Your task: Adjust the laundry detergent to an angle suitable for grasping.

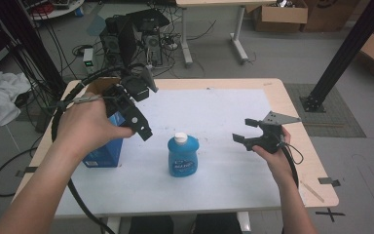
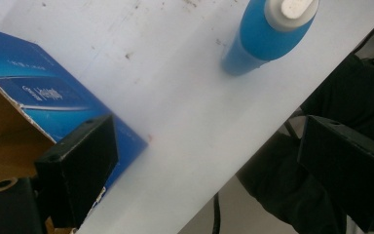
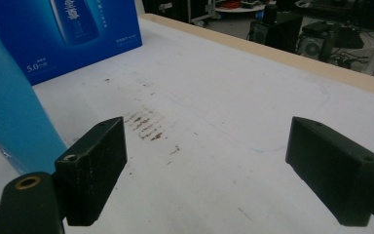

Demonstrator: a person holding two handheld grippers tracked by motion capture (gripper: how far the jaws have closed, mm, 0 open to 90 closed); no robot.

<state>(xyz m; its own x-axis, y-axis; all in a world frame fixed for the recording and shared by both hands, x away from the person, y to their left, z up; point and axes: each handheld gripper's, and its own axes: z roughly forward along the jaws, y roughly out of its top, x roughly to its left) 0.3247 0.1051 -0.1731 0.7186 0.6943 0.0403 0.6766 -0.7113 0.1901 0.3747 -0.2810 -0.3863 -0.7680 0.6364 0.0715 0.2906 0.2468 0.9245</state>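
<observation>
A smooth blue plastic bottle (image 1: 183, 156) with a white cap stands upright mid-table on the matte white mat (image 1: 214, 112), open surface all around it. The left gripper (image 1: 139, 124) hovers above a glossy blue cardboard box (image 1: 102, 151) at the table's left edge, jaws wide, empty. The right gripper (image 1: 246, 131), right of the bottle, is spread and holds nothing. Brownish smudges, perhaps stains, mark the mat.

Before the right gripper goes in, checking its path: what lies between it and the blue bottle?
Only bare white tabletop between right gripper and bottle, per the high view.
</observation>
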